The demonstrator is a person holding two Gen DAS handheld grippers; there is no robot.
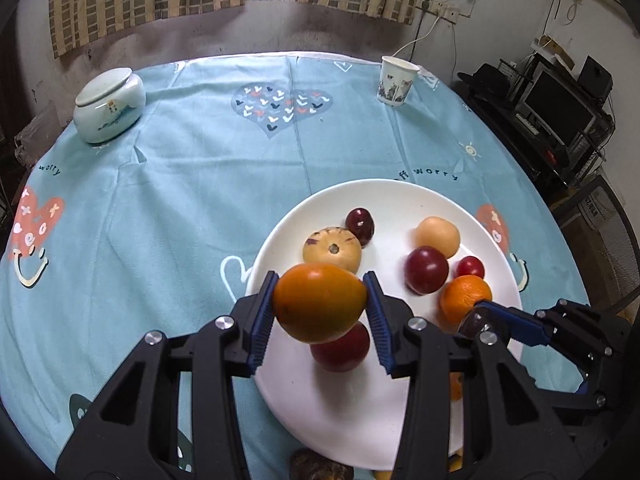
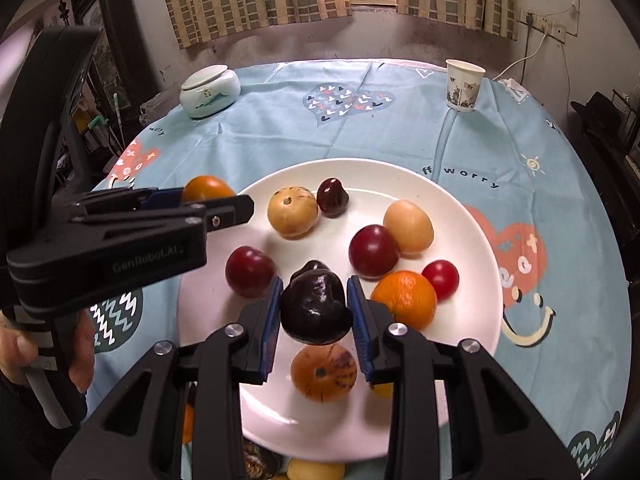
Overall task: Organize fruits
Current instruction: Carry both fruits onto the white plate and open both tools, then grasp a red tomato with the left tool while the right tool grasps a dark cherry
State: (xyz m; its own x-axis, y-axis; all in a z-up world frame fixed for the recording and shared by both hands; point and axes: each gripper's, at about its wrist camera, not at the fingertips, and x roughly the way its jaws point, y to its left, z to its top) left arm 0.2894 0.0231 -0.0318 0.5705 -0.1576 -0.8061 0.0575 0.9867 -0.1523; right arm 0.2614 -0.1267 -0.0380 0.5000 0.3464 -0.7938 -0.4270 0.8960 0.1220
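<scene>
Table (image 1: 168, 184), blue printed cloth: carries a white plate (image 2: 472, 216) of fruit, a lidded jar (image 1: 109, 106) and a paper cup (image 1: 396, 80) at the far edge.
My left gripper (image 1: 320, 306): clamped on an orange fruit (image 1: 319, 307) above the plate.
My right gripper (image 2: 314, 310): clamped on a dark purple fruit (image 2: 316, 308) above the plate.

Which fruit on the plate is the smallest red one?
The small red fruit at the plate's right, beside the orange; the other red fruits are bigger and darker.
</scene>
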